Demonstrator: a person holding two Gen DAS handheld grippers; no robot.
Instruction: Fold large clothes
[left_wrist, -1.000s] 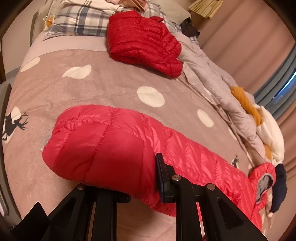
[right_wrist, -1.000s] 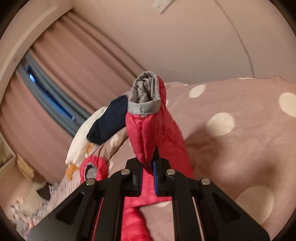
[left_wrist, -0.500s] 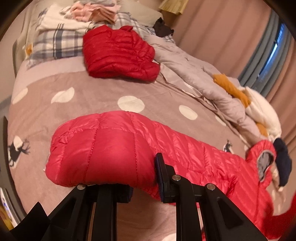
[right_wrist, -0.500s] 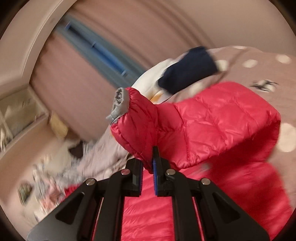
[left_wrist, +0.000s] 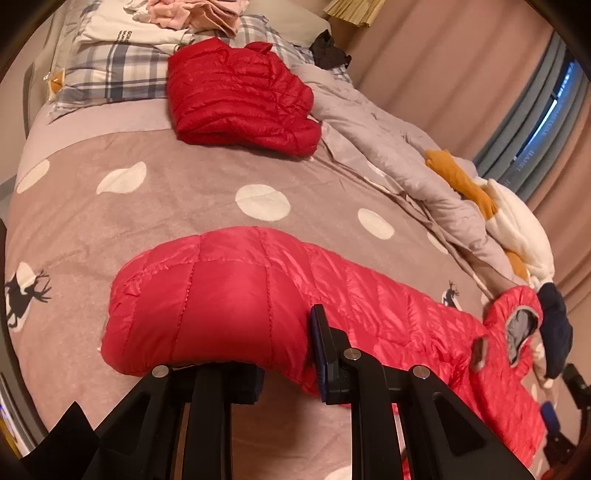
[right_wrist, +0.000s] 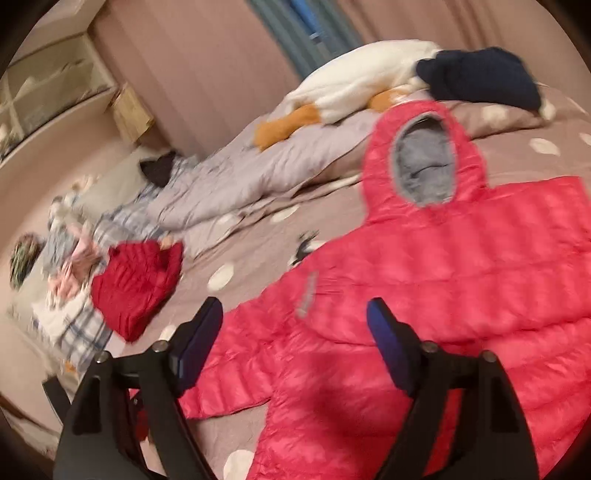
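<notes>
Since the earlier frames the right tool (right_wrist: 293, 347) has let go of the sleeve it pinched; its jaws have just been opening and now stand wide above the pink puffer jacket (right_wrist: 424, 295), with nothing pressed between the pads. The sleeve that was lifted upright a second ago now lies down with the rest of the garment. The left tool (left_wrist: 284, 354) has kept its place, its jaws drawn narrow and clamped on the hem end of the pink puffer jacket (left_wrist: 229, 295); one finger (left_wrist: 323, 347) shows at the fabric's edge, the other is hidden beneath it.

Nearest the right wrist camera, the jacket lies spread on the bed (right_wrist: 258, 251), front up, its grey-lined hood (right_wrist: 424, 166) pointing away. From the left wrist view the same jacket stretches from the tool toward the right, ending at the hood (left_wrist: 517, 325).

Farther on, the dotted brown blanket (left_wrist: 147, 206) covers the bed. Beyond it lies a folded red puffer jacket (left_wrist: 240, 96), partly on a plaid pillow (left_wrist: 110, 70). A rumpled grey duvet (left_wrist: 399, 158) runs along the right side, bearing a white and orange plush (left_wrist: 509, 221) and a navy garment (left_wrist: 554, 325). Pink curtains (left_wrist: 443, 55) close the background.
</notes>
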